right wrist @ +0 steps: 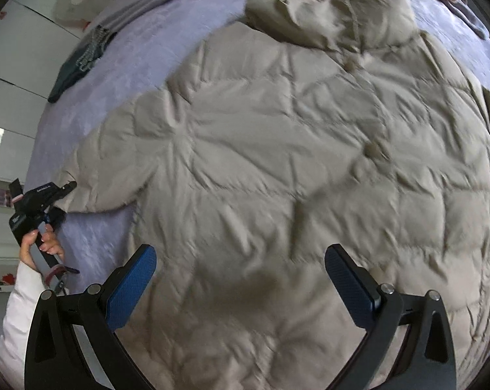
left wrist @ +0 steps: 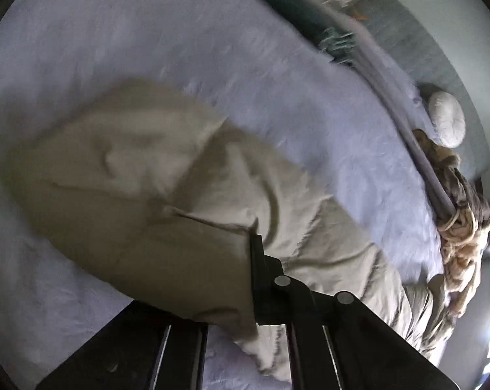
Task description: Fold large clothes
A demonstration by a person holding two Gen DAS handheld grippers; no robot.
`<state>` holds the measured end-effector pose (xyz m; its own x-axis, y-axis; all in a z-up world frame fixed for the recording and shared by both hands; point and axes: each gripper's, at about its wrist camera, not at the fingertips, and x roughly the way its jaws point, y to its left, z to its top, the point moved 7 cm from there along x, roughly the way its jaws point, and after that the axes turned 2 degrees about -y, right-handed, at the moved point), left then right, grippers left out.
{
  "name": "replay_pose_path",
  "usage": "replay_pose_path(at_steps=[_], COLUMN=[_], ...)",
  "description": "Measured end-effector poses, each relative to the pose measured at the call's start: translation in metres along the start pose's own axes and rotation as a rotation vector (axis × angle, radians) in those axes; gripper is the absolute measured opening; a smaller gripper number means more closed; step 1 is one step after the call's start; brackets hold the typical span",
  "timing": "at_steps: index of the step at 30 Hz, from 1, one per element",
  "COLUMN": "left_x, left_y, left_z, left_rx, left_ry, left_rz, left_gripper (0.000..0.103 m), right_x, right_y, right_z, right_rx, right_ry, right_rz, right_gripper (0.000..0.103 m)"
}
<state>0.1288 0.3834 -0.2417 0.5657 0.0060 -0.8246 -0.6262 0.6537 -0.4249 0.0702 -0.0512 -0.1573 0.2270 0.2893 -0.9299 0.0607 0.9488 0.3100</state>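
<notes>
Right gripper (right wrist: 240, 279) gapes over the jacket (right wrist: 277, 162); left gripper (left wrist: 250, 260) pinches its sleeve (left wrist: 115, 175); folding barely begun.

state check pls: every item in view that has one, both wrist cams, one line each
left tongs: shut on the sleeve cuff
right tongs: open, empty, above the jacket
beige puffer jacket: spread flat on the bed, not yet folded
sleeve: held at its end by the left tongs
hood: crumpled at the far end
lilac bedsheet: lying flat, lightly wrinkled
dark green garment: lying at the bed edge, not folded
</notes>
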Motion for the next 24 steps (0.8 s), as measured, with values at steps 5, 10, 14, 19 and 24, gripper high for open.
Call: replay_pose_path(at_steps=[5,10,14,19,24], left_x=[-0.05,-0.086,-0.104,-0.117,-0.114], left_y=[-0.048,-0.093,-0.137,-0.206,-0.294], left_z=[0.013,0.013,-0.004,-0.058,-0.13], left_rx=[0.25,0.385,0.469,0.606,0.781], left_ry=[-0.119,-0.176,-0.191,-0.13,-0.06], left_rz=[-0.013,-0.079,-0.136,-0.26,-0.392], left_gripper=[0.007,0.007,0.007,0.007,0.007], right_x=[0.008,0.048,0.086,0.145,0.13], right_y=[0.02,0.056,0.09,0.096,0.091], right_z=[0.023,0.045,0.056,0.046,0.038], right_rx=[0.072,0.111,0.093,0.137,0.136], right_ry=[-0.06,-0.04,-0.011,0.09,0.146], right_rz=[0.081,0.222,0.358,0.4,0.466], right_gripper=[0.017,0.007,0.007,0.003,0.003])
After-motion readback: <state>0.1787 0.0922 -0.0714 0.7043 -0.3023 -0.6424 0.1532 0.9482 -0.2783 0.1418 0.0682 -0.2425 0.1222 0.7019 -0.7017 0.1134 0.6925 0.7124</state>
